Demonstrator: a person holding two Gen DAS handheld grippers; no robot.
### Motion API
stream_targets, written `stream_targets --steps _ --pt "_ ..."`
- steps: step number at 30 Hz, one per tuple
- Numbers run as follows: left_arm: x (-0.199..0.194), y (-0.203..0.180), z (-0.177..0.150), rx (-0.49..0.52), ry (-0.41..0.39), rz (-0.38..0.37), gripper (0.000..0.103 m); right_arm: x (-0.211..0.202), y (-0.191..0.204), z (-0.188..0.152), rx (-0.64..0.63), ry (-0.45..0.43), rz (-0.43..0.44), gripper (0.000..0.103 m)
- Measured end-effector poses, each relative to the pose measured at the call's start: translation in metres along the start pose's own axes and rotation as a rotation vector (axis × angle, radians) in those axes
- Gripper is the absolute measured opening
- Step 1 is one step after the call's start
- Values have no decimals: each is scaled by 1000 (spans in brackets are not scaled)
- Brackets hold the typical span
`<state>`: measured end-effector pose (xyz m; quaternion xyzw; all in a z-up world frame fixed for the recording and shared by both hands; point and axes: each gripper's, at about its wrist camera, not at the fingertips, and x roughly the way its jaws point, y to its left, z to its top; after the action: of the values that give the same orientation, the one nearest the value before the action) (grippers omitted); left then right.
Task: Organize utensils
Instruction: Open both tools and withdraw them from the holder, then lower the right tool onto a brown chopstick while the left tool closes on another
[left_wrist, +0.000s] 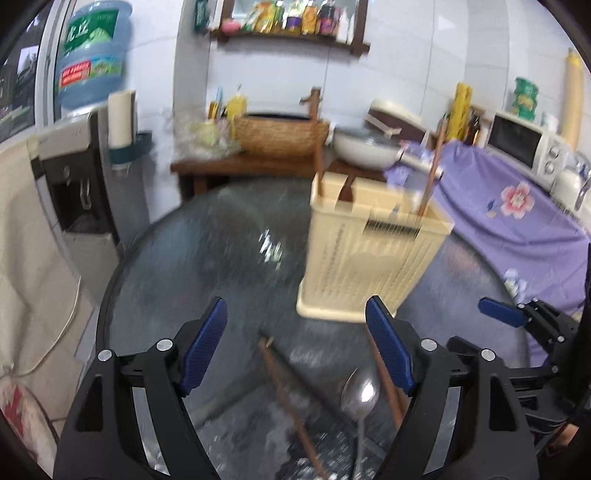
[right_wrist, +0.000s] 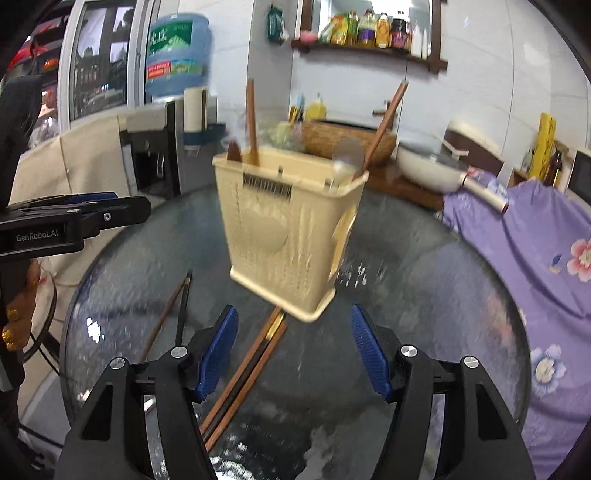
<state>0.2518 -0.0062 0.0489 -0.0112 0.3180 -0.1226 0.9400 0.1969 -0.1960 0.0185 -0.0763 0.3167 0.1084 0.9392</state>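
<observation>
A cream slotted utensil holder (left_wrist: 369, 251) (right_wrist: 288, 229) stands on the round glass table (left_wrist: 177, 266), with brown chopsticks (right_wrist: 253, 122) and a blurred spoon (right_wrist: 347, 155) sticking up from it. My left gripper (left_wrist: 297, 314) is open above the table. Below it lie a brown chopstick (left_wrist: 288, 402) and a metal spoon (left_wrist: 360, 395), nothing between the pads. My right gripper (right_wrist: 294, 321) is also open, hovering over a pair of brown chopsticks (right_wrist: 251, 365) lying in front of the holder. Two more sticks (right_wrist: 166, 314) lie to the left.
Behind the table a wooden side table (left_wrist: 236, 166) carries a wicker basket (left_wrist: 277, 136) and a white pan (left_wrist: 365, 147). A water dispenser (left_wrist: 85, 155) stands at left. Purple flowered cloth (right_wrist: 535, 258) covers the right side, with a microwave (left_wrist: 524, 144) on it.
</observation>
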Motion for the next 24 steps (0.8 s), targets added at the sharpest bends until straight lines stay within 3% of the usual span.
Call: stream_targets --steps 3,7,14,18,24 --pt "13 7 -22 -6 64 15 73 13 4 -13 9 70 -2 62" --pt "28 11 -44 0 126 35 60 34 3 -26 80 178 50 61" --pt "49 6 -69 44 215 44 41 53 13 -37 110 256 71 58" --pt "53 4 -73 54 222 50 39 60 15 -41 119 281 39 49" --pt "56 1 -79 60 231 49 37 60 9 -41 143 288 53 47"
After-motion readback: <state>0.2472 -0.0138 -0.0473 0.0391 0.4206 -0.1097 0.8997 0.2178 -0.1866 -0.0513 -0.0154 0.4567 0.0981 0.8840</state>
